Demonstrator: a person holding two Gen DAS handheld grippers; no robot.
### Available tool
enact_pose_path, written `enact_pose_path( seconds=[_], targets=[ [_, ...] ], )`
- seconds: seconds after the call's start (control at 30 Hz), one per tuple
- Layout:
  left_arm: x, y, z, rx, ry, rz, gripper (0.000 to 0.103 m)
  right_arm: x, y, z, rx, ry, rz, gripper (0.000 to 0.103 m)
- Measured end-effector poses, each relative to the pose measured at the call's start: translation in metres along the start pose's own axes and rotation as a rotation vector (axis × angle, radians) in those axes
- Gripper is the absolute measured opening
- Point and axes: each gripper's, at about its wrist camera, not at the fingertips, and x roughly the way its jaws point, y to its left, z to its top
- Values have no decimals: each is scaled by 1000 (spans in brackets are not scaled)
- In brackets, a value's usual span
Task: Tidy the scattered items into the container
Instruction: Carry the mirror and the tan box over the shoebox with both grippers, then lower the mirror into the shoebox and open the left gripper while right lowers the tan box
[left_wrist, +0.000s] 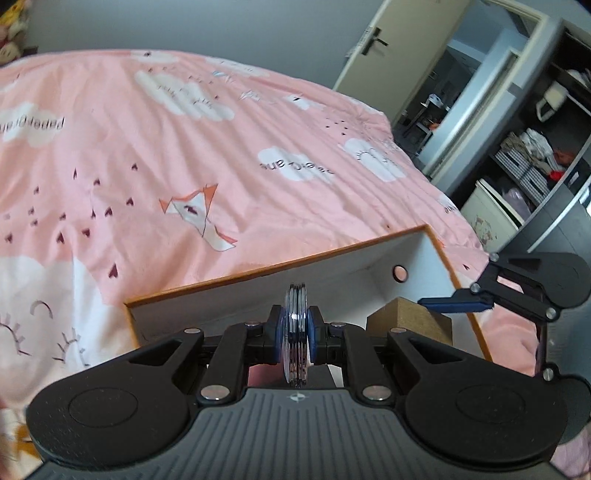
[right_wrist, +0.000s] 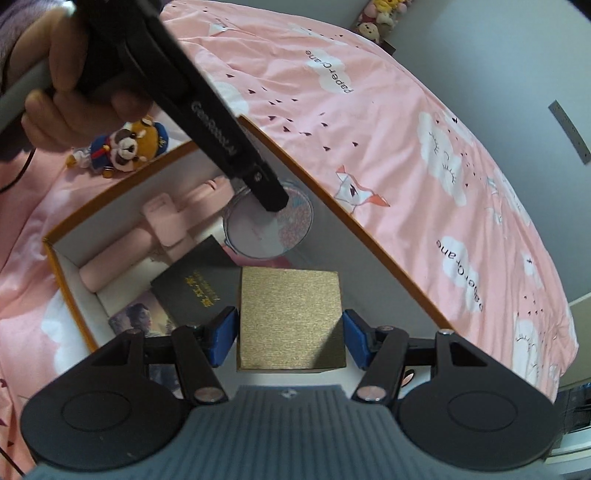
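Observation:
My left gripper (left_wrist: 294, 332) is shut on a round flat disc (left_wrist: 295, 295), seen edge-on between its blue pads. In the right wrist view that disc (right_wrist: 269, 229), pale with a pink speckled patch, hangs from the left gripper (right_wrist: 271, 201) over the far end of the container. The container (right_wrist: 354, 236) is a white box with an orange rim, lying on the pink bedspread. My right gripper (right_wrist: 290, 336) is shut on a gold square box (right_wrist: 290, 314), held above the container's near end. The left wrist view shows this gold box (left_wrist: 406, 321) at the right.
Inside the container lie pink cylindrical cases (right_wrist: 118, 258), a black booklet (right_wrist: 195, 280) and a photo card (right_wrist: 138, 317). A plush bear (right_wrist: 123, 147) lies on the bedspread (left_wrist: 147, 166) beyond the container. A hand (right_wrist: 66, 74) grips the left tool. A wardrobe (left_wrist: 535, 155) stands to the right.

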Motion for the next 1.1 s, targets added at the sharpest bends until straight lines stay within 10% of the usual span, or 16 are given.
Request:
enact_pose_path(
  seconds=[0.43,1.1],
  targets=[
    [27,19,-9,-52,43,10,15,22,-10,-2,35,-7,15,64],
    [42,-5,-8,73,201,218,37,21,-3,-5,20,-11,-1,64]
  ],
)
